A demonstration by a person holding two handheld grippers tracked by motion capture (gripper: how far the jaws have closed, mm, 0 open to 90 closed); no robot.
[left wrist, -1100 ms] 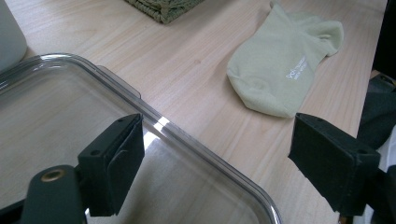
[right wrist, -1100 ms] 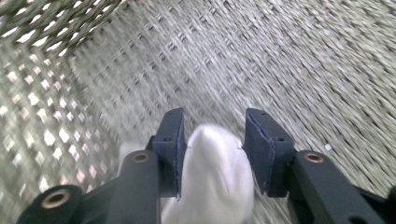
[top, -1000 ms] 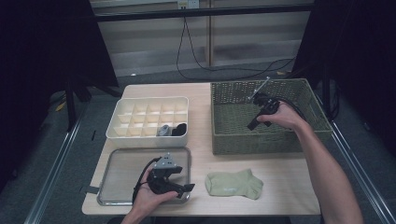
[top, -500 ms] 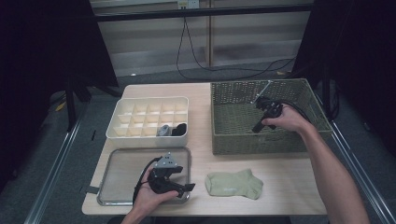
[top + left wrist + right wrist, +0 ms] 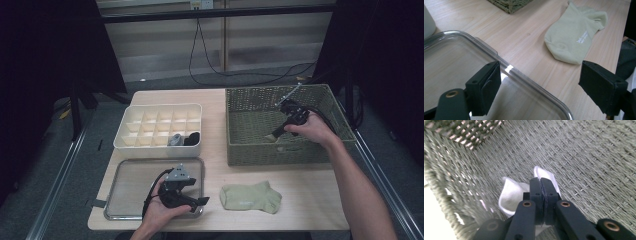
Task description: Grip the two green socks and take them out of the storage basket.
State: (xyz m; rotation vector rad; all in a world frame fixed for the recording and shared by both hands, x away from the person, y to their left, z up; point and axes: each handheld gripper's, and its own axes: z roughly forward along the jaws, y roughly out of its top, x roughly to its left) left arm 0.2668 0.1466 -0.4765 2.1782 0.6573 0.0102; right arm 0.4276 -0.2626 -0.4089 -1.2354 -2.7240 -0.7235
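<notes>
In the woven green basket (image 5: 250,150) my right gripper (image 5: 276,134) points down at the floor near the front wall. Its jaws have just been closing and now stand shut on a small white sock (image 5: 511,195), whose cloth bulges out on both sides of the right gripper (image 5: 540,182). A pale green sock (image 5: 250,196) lies flat on the table in front of the basket. My left gripper (image 5: 200,200) rests open over the right corner of the clear tray (image 5: 130,175), nothing between its pads. The left gripper (image 5: 539,75) faces the green sock (image 5: 574,37) across the tray rim (image 5: 509,67).
A cream divided organiser (image 5: 160,120) sits behind the tray, with a grey and a black item (image 5: 184,139) in its front compartments. The basket's woven walls (image 5: 454,170) stand close around my right gripper. A cable (image 5: 210,55) trails over the floor beyond the table.
The right hand has sunk a little toward the basket's floor and its jaws have closed on the white sock. The left hand and the green sock have stayed put.
</notes>
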